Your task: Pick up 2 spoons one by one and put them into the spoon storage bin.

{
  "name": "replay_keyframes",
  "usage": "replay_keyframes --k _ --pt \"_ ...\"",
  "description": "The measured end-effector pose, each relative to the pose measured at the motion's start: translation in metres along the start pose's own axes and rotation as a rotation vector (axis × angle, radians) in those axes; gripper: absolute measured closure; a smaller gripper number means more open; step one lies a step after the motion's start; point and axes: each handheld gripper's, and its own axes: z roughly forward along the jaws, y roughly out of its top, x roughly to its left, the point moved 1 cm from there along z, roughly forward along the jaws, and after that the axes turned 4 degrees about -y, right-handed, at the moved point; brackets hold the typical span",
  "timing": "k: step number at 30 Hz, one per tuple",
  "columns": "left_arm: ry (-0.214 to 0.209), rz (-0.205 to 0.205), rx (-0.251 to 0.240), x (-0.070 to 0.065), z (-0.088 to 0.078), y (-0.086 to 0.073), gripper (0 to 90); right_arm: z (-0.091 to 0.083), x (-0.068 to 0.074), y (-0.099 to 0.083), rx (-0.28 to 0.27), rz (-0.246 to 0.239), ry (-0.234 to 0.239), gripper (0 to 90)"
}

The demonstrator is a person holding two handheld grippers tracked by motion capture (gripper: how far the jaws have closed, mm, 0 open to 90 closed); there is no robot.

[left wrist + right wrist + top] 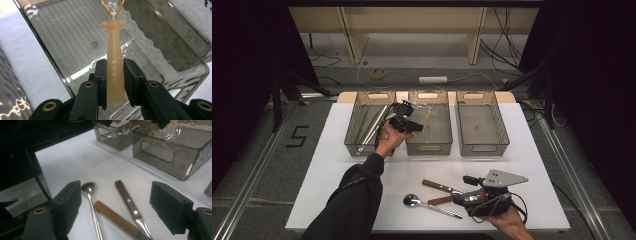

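Sorting cutlery into bins, partway through. Left bin (362,131): long utensils in. Middle bin (429,131): left gripper (114,82) clamped on plastic-handled utensil (114,62) above. Right gripper (117,212) wide, empty, over spoon (91,195) and two knives (127,202), unsorted.

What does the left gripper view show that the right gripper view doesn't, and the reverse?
Left gripper view: the left gripper shut on a translucent orange handle marked LUSN, held over a smoky bin's ribbed floor. Right gripper view: the right gripper, open, above a metal spoon and two wooden-handled utensils lying on the white table. Both show the white table and smoky plastic bins.
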Motion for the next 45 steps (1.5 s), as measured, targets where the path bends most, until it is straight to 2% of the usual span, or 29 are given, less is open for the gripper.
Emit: replay_keyframes --k 3,8,15,20,24,29,35,39,45 --pt "-0.006 -0.01 0.01 0.0 0.002 0.0 71.6 0.0 0.0 0.0 -0.004 -0.001 0.002 26.5" --pt "0.0 -0.023 -0.006 -0.001 -0.001 0.001 52.3 0.0 0.0 0.0 -0.005 -0.001 0.002 26.5" --pt "-0.026 -0.007 -0.023 -0.004 -0.018 -0.003 36.8 0.0 0.001 0.0 0.002 -0.004 0.0 26.5" --pt "-0.054 -0.004 -0.067 -0.004 -0.038 -0.011 32.1 0.001 0.002 0.0 0.007 -0.01 0.003 26.6" --pt "-0.065 0.027 -0.069 -0.004 -0.049 -0.025 28.4 0.002 0.002 0.0 0.008 -0.013 0.004 26.6" --pt "-0.102 0.031 -0.091 -0.002 -0.063 -0.044 25.7 0.004 0.004 0.0 0.021 -0.015 0.005 26.7" --pt "-0.101 0.068 -0.1 -0.004 -0.075 -0.061 23.1 0.006 0.005 0.0 0.039 -0.019 0.015 26.6" --pt "-0.099 0.069 -0.123 -0.005 -0.082 -0.068 21.5 0.008 0.007 0.0 0.051 -0.018 0.02 26.6" --pt "-0.099 0.08 -0.114 -0.009 -0.088 -0.076 19.3 0.011 0.008 0.001 0.069 -0.024 0.025 25.7"
